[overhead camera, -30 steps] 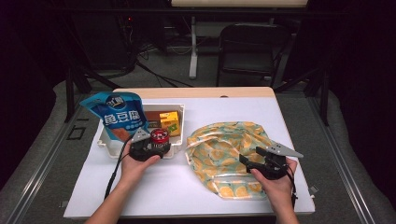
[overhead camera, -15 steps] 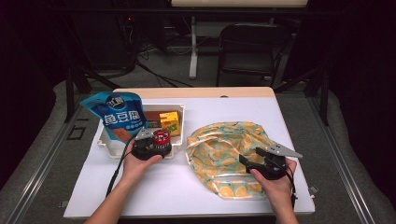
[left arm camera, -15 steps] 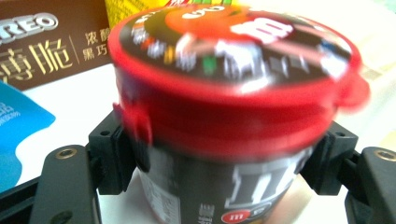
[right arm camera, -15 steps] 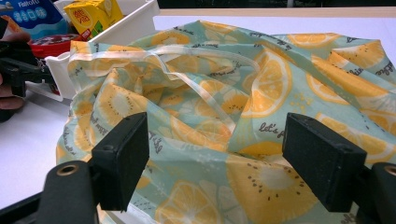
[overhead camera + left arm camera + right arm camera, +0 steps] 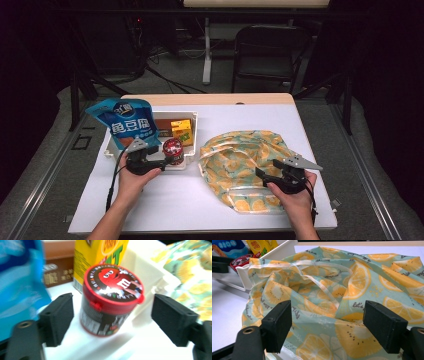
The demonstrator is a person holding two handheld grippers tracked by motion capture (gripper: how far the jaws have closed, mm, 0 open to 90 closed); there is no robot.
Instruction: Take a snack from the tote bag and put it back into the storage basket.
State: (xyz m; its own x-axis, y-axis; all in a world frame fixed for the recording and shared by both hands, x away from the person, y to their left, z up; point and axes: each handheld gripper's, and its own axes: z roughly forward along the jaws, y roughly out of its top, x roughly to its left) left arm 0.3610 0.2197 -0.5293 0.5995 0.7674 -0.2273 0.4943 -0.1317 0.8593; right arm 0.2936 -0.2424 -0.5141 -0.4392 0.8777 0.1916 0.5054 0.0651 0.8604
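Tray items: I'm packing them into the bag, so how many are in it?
4: blue pouch at left, brown box at back, yellow carton at right, red-lidded tub in front. More may hide behind the pouch.

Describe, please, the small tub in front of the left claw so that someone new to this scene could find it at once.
Start at the white bin on the table's left half. At its near right corner stands the round candy tub, between the open jaws of the left claw. Unlike the blue pouch, yellow carton and brown box behind it, it is round, with a red lid.
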